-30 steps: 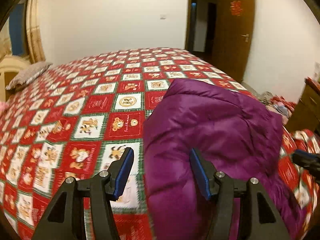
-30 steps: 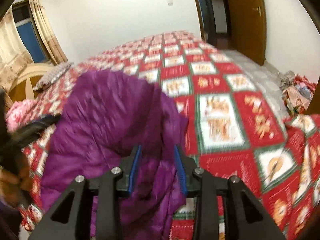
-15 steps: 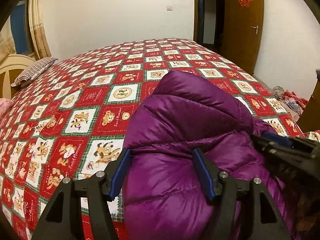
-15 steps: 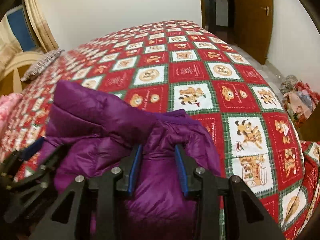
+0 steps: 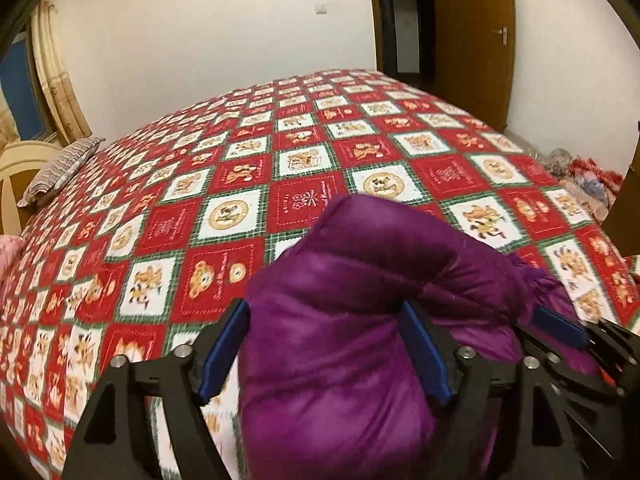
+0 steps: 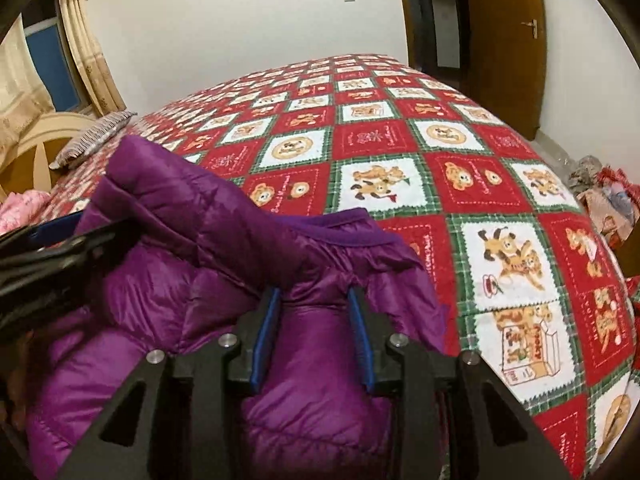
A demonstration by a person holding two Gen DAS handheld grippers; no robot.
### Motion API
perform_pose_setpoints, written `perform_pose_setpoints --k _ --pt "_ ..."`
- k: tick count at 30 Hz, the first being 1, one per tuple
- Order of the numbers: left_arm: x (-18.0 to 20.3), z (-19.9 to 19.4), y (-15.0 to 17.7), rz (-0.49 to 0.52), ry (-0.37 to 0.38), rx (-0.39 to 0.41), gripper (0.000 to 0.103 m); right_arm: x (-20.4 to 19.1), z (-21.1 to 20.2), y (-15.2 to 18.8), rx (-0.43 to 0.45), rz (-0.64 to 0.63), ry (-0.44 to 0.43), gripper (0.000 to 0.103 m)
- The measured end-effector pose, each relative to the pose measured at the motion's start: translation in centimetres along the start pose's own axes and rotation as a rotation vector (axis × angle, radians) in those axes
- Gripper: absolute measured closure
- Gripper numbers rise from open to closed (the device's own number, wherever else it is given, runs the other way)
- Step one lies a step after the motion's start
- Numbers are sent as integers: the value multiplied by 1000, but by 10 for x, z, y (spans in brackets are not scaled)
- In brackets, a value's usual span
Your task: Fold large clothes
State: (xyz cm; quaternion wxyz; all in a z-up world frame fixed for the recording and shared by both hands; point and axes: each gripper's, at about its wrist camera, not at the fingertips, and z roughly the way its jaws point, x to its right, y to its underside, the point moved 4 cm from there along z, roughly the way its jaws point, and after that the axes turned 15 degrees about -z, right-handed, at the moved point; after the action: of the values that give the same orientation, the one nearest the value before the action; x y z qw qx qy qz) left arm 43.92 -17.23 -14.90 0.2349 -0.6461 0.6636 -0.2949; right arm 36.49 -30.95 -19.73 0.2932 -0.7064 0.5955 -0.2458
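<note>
A puffy purple jacket point(image 5: 360, 280) lies bunched at the near edge of a bed with a red, white and green bear-patterned quilt point(image 5: 240, 176). In the left wrist view my left gripper point(image 5: 324, 344) straddles a thick bulge of the jacket; its jaws are opening and the padding fills the gap between the blue pads. The right gripper point(image 5: 568, 328) shows at the right edge. In the right wrist view my right gripper point(image 6: 314, 332) is shut on a fold of the jacket point(image 6: 224, 240) just below its collar. The left gripper point(image 6: 60, 240) reaches in from the left.
The quilt point(image 6: 400, 140) stretches far ahead. A striped pillow point(image 5: 60, 168) and a cream headboard point(image 5: 16, 168) stand at the far left. A wooden door point(image 5: 476, 40) stands open at the back right, and a pile of clothes point(image 6: 604, 196) lies on the floor to the right.
Both grippers have come down onto the jacket. The left one moved over the bulge and its jaws widened around it. The right one kept its hold on the fold.
</note>
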Motion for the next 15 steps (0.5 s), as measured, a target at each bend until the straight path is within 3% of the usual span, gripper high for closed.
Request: perform_pose_setpoints --k 8,12,15 --pt "14 28 7 29 -69 4 13 15 -4 2 3 36 -42 67" --pt "23 31 13 74 -101 19 12 13 -14 8 -21 -66 18 67" --pt "24 33 14 80 -116 24 11 16 -17 13 -15 -67 31 67"
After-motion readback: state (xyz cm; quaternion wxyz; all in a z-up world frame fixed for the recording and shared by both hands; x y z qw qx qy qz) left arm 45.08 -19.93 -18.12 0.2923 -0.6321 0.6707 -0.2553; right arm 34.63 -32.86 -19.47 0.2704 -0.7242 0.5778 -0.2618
